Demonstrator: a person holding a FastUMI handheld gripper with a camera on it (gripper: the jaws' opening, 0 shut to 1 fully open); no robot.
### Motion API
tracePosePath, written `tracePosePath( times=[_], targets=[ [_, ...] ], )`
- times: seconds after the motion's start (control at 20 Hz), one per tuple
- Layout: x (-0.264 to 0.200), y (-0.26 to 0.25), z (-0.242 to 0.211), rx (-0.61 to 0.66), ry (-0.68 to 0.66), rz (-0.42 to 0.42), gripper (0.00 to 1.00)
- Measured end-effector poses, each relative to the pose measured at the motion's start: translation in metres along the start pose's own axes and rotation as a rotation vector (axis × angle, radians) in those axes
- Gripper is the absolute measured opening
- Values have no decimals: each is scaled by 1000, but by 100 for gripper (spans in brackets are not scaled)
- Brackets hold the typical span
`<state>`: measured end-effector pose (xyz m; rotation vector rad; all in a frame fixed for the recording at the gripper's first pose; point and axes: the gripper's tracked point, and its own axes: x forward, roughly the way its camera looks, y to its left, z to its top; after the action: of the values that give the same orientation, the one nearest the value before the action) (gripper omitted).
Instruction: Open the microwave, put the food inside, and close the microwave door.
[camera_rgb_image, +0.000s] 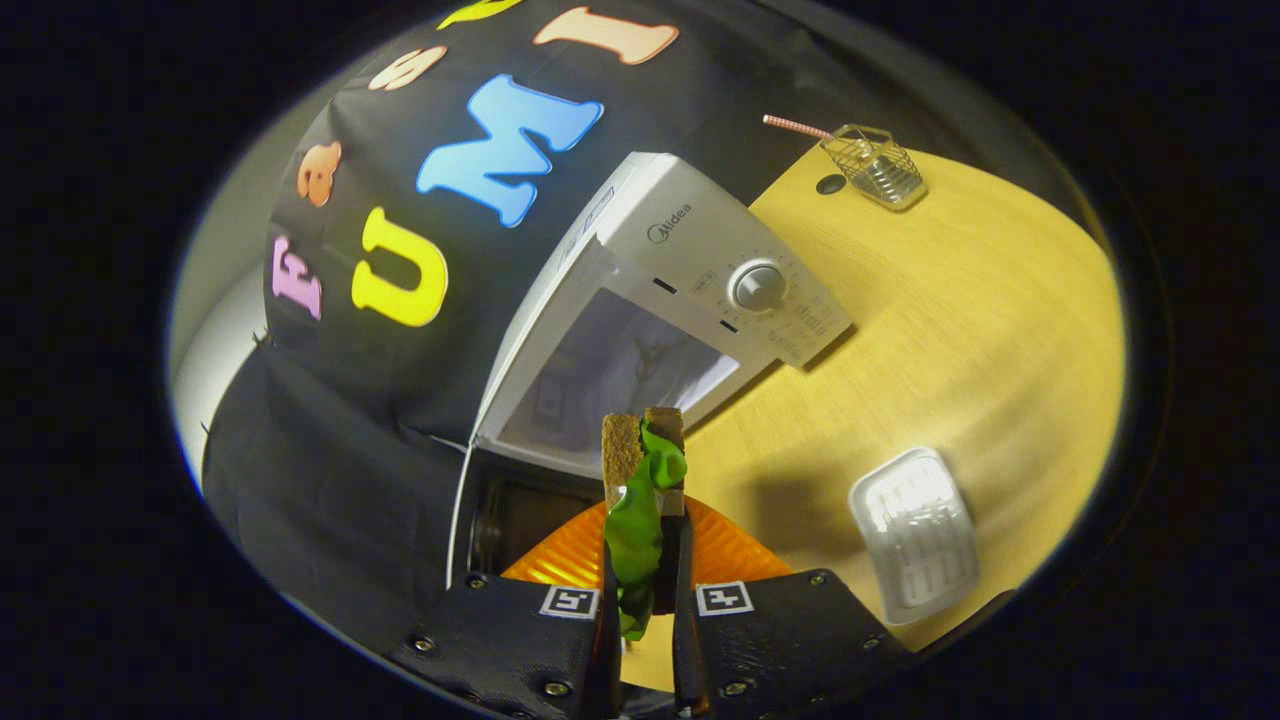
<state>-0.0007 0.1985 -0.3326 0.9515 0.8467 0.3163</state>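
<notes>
The gripper (645, 600) pinches a brown bread sandwich with green lettuce (642, 480) between both fingers, its long axis pointing straight ahead toward the white microwave (700, 270), above an orange plate (725, 555).

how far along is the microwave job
Done: the microwave door looks open. In hand: the gripper jaws are shut on the sandwich, just over an orange plate. Left: put the sandwich inside, then close the door.

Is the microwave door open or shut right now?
Open. The microwave shows its lit cavity, with the door swung aside; the gripper holds the sandwich.
</notes>
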Motion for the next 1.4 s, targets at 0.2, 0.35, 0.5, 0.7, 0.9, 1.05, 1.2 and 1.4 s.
tracePosePath(
  times=[0.2, 0.35, 0.5, 0.7, 0.9, 1.05, 1.2, 1.4],
  targets=[
    [51, 17, 7, 127, -69, 45, 21],
    [84, 21, 21, 208, -145, 55, 21],
    [117, 23, 30, 291, -211, 68, 21],
    [159, 19, 37, 382, -280, 67, 21],
    [198, 12, 51, 435, -351, 54, 21],
    [223, 7, 61, 435, -399, 49, 21],
    [243, 0, 70, 459, -454, 18, 21],
    [248, -3, 74, 444, -501, -4, 21]
  ],
)
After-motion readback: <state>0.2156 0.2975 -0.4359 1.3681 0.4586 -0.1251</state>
